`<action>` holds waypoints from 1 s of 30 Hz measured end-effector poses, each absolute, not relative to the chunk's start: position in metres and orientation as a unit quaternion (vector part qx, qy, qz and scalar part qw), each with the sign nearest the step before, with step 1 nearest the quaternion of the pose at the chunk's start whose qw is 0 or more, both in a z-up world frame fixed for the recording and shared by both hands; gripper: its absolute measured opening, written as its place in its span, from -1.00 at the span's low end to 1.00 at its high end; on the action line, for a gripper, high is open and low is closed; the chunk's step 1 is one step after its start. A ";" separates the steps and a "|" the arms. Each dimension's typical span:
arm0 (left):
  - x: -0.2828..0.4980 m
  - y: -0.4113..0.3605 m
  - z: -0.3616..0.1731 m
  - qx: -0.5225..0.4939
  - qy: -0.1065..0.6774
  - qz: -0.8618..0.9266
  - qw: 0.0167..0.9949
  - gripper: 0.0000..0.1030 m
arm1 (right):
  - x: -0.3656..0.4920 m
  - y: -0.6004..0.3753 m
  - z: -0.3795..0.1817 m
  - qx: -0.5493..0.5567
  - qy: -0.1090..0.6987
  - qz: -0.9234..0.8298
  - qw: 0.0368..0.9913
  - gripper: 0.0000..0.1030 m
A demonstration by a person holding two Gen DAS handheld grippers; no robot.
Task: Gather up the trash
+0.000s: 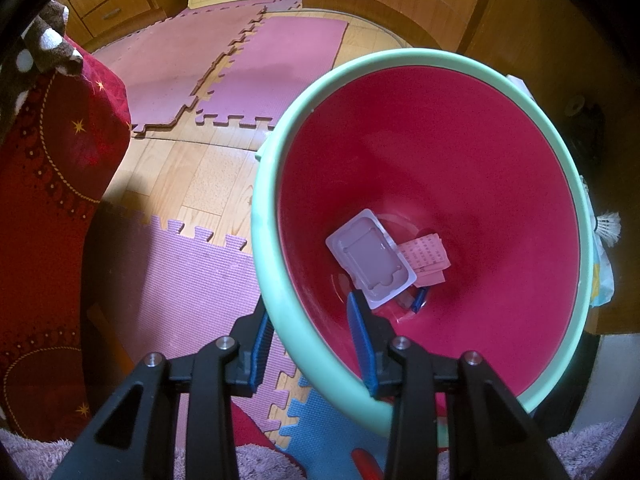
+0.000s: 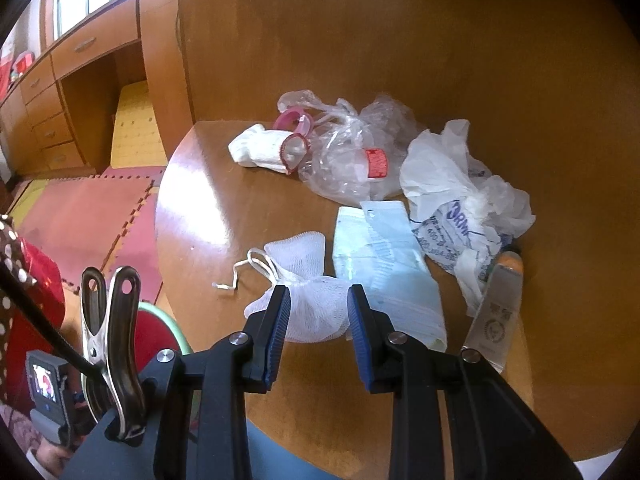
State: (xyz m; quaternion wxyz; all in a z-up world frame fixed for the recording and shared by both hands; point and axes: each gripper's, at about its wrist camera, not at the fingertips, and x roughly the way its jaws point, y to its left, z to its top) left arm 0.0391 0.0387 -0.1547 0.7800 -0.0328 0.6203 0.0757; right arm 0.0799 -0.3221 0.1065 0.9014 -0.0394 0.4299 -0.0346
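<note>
A mint-green bin (image 1: 264, 216) with a red liner stands on the floor; a white plastic tray (image 1: 370, 258) and pink paper slips (image 1: 426, 256) lie at its bottom. My left gripper (image 1: 310, 312) is shut on the bin's near rim, one pad outside and one inside. On the round wooden table (image 2: 192, 208) lie a white mesh bag (image 2: 304, 252), a pale blue packet (image 2: 384, 256), a white printed plastic bag (image 2: 456, 200), a clear plastic bag (image 2: 352, 156) and a white rolled cloth (image 2: 264, 150). My right gripper (image 2: 318, 292) is open just above the mesh bag, pads apart on either side of it.
A silver flat packet with an orange end (image 2: 500, 304) lies at the table's right. A pink ring (image 2: 298, 120) sits behind the cloth. Foam mats (image 1: 192, 80) cover the wooden floor, and a red cushion (image 1: 52, 184) lies to the left. Wooden drawers (image 2: 48, 92) stand behind.
</note>
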 end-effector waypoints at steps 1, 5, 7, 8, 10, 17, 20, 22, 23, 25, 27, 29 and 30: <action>0.039 0.039 -0.155 -0.032 0.620 0.076 0.780 -0.25 | 0.080 -0.322 0.106 -0.040 0.430 -0.035 0.901 -0.33; 0.039 0.039 -0.155 -0.032 0.620 0.076 0.780 -0.25 | 0.082 -0.321 0.105 -0.030 0.428 -0.035 0.903 -0.19; 0.039 0.039 -0.155 -0.032 0.620 0.076 0.780 -0.25 | 0.083 -0.321 0.104 -0.026 0.427 -0.031 0.903 -0.07; 0.039 0.039 -0.155 -0.033 0.620 0.076 0.780 -0.25 | 0.083 -0.321 0.104 -0.026 0.427 -0.030 0.904 -0.04; 0.039 0.039 -0.155 -0.032 0.620 0.076 0.780 -0.25 | 0.084 -0.319 0.104 -0.028 0.424 -0.031 0.905 -0.02; 0.039 0.039 -0.155 -0.032 0.620 0.076 0.780 -0.25 | 0.089 -0.314 0.100 -0.036 0.426 -0.029 0.904 -0.02; 0.039 0.039 -0.155 -0.033 0.620 0.076 0.780 -0.25 | 0.090 -0.310 0.096 -0.043 0.426 -0.029 0.903 -0.16; 0.039 0.039 -0.155 -0.033 0.620 0.075 0.780 -0.25 | 0.089 -0.310 0.096 -0.040 0.425 -0.027 0.904 -0.31; 0.039 0.039 -0.155 -0.032 0.620 0.076 0.780 -0.25 | 0.089 -0.310 0.096 -0.038 0.423 -0.027 0.905 -0.35; 0.039 0.039 -0.155 -0.033 0.620 0.076 0.780 -0.25 | 0.088 -0.311 0.097 -0.037 0.421 -0.026 0.906 -0.54; 0.039 0.039 -0.155 -0.032 0.620 0.076 0.780 -0.25 | 0.088 -0.310 0.096 -0.036 0.421 -0.023 0.906 -0.65; 0.039 0.039 -0.155 -0.032 0.620 0.076 0.780 -0.25 | 0.088 -0.308 0.097 -0.041 0.419 -0.019 0.907 -0.72; 0.039 0.039 -0.155 -0.033 0.620 0.076 0.780 -0.25 | 0.087 -0.307 0.096 -0.044 0.418 -0.018 0.907 -0.74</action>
